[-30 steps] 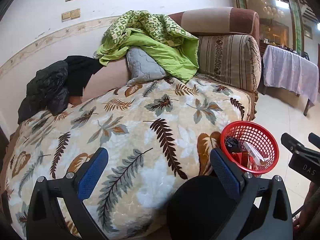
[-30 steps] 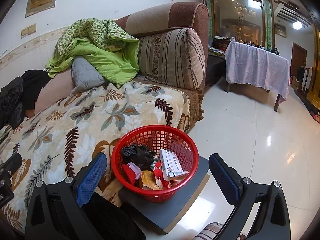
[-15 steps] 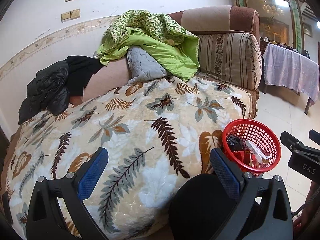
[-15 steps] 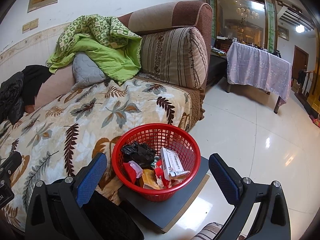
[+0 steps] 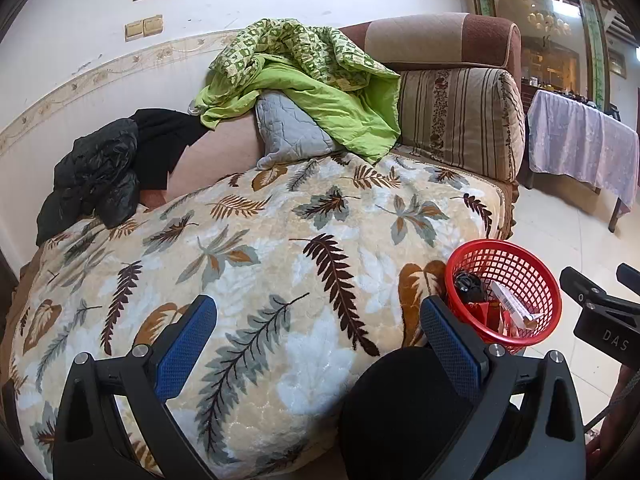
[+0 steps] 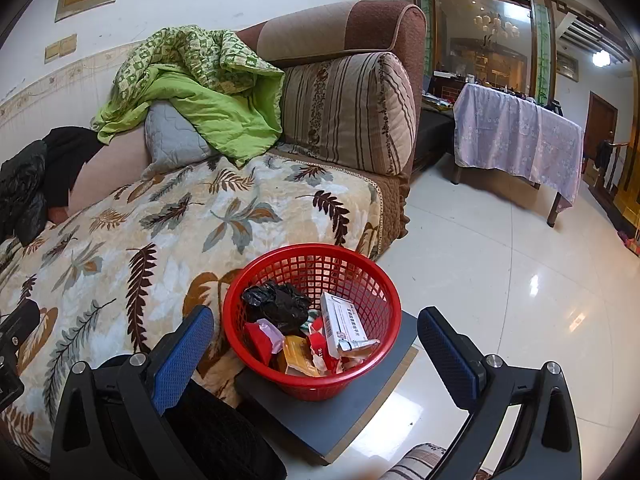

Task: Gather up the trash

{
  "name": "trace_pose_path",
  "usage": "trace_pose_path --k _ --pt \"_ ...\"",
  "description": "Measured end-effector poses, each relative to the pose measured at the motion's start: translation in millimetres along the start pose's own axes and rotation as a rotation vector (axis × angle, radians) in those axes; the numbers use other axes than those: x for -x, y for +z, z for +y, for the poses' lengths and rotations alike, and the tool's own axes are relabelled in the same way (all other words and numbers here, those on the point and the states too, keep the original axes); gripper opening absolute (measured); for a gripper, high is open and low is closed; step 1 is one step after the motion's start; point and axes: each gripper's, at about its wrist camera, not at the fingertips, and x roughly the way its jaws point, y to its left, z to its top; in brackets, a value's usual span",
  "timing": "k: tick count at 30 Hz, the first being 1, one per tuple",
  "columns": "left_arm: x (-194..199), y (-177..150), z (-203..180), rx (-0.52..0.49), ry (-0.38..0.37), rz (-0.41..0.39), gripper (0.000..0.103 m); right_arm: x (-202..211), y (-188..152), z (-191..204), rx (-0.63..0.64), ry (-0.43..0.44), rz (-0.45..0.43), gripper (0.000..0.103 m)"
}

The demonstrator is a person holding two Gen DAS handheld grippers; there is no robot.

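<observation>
A red mesh basket [image 6: 360,276] stands on a grey board [image 6: 320,420] beside the sofa. It holds a black bag [image 6: 276,300], a white carton [image 6: 344,320] and red and orange wrappers [image 6: 296,356]. The basket also shows in the left wrist view [image 5: 516,268]. My right gripper [image 6: 316,352] is open and empty, just in front of the basket. My left gripper [image 5: 320,332] is open and empty, above the leaf-patterned blanket [image 5: 248,264].
The sofa carries a green quilt [image 5: 304,80], a grey pillow [image 5: 288,132], a black jacket [image 5: 96,172] and a striped cushion [image 6: 348,116]. A table with a lilac cloth [image 6: 520,136] stands across the glossy tiled floor [image 6: 520,280]. A dark rounded shape [image 5: 400,412] lies under the left gripper.
Both cameras have drifted slightly; the basket sits a little lower and further right in the left wrist view. Both grippers stay open and empty.
</observation>
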Motion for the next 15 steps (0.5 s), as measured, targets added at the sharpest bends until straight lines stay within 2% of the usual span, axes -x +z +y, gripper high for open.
trace_pose_path --k 15 --pt "0.6 -0.2 -0.4 0.002 0.002 -0.001 0.101 -1.7 -0.9 0.1 0.003 0.001 0.0 0.103"
